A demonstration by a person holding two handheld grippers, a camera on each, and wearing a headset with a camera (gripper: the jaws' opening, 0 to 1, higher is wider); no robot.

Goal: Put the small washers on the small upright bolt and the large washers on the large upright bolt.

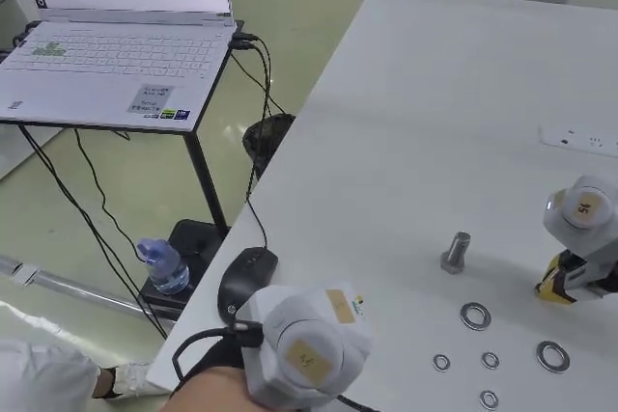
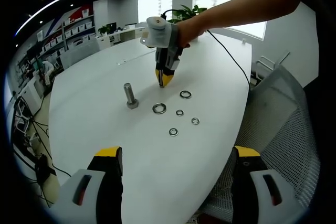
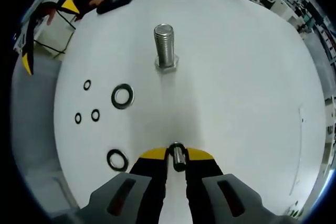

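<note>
Left claw (image 2: 177,154) spread; right claw (image 3: 177,155) vertical, pinching small bolt (image 3: 179,159).

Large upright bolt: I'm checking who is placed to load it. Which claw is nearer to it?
Right. The right claw, shut on the small bolt, is just beside the large upright bolt. The left claw, open, sits back at the table edge, beyond the washers.

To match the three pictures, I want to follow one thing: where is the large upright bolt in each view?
Head view: the large upright bolt stands right of centre, a little below the middle.
Left gripper view: left of centre, at mid height.
Right gripper view: upper centre, beyond the small bolt that the right gripper holds.
Shared landmark: the large washer lying nearest the bolt.
</note>
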